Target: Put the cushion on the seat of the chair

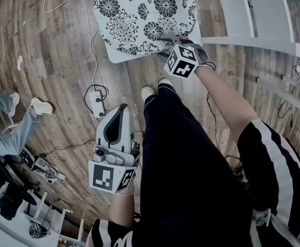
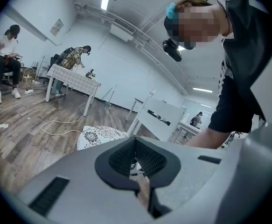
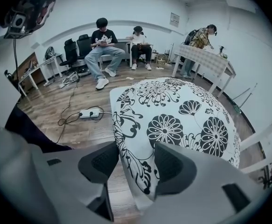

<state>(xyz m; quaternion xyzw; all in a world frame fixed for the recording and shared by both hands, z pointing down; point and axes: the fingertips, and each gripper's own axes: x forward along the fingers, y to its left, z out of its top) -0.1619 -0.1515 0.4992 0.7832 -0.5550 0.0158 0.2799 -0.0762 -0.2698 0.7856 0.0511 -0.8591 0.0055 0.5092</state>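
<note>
The floral cushion (image 1: pixel 144 14) is lying at the top centre of the head view, apparently resting on the seat of the white chair (image 1: pixel 252 19) whose back is showing at the upper right. The right gripper (image 3: pixel 136 164) is standing with its jaws spread wide around the cushion's near corner, the fabric sitting loosely between the pads, probably because the seat is now bearing it. The left gripper (image 2: pixel 136 160) is hanging idle at the lower left, jaws together on nothing, and no legible writing is showing, only square markers on each cube (image 1: pixel 181 60).
</note>
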